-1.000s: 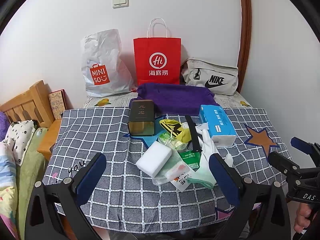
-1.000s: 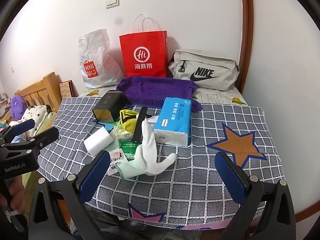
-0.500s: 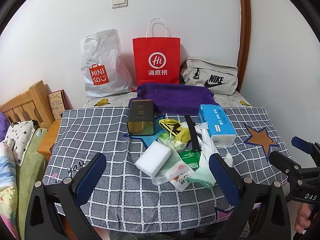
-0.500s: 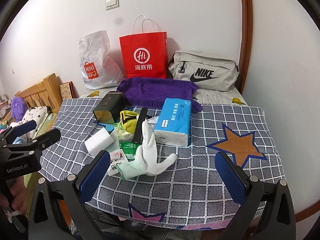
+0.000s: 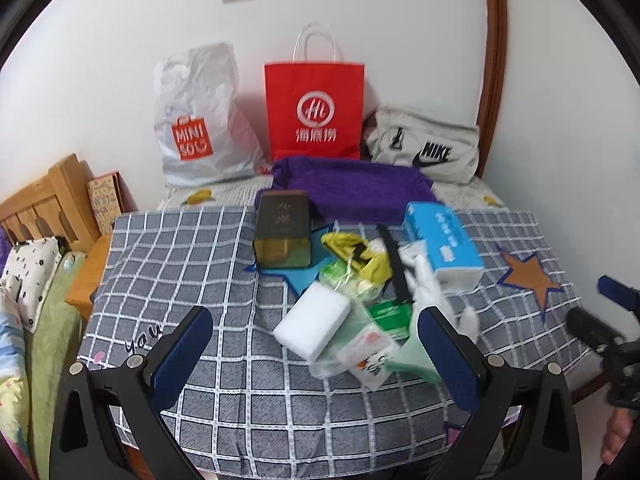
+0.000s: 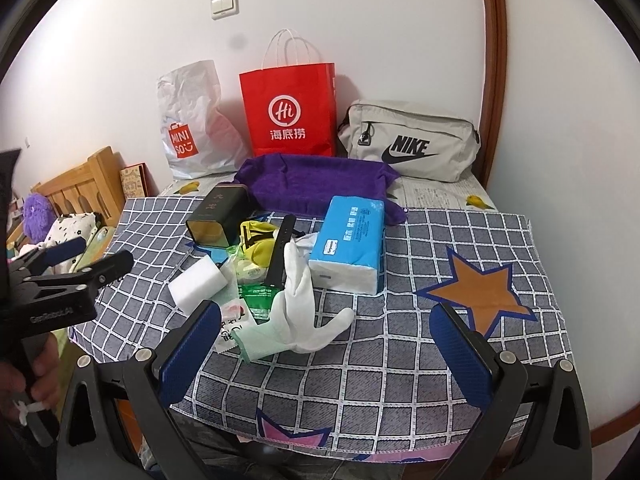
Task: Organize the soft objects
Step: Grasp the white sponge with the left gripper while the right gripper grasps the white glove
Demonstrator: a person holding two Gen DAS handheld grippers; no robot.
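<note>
A red Hi bag (image 6: pixel 289 114), a MINISO bag (image 6: pixel 192 128) and a NIKE pouch (image 6: pixel 412 142) are lining the table's (image 6: pixel 460 344) far edge. Both the left gripper (image 5: pixel 316 346) and right gripper (image 6: pixel 326 344) are hanging wide, empty, at the near edge. The white glove (image 6: pixel 302 300) is lying mid-table; the left view has edged forward.

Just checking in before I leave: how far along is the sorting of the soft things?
Nothing looks done: the white sponge, white glove and tissue pack lie heaped mid-table. Nothing in hand; left gripper and right gripper are open. All sorting remains.
</note>
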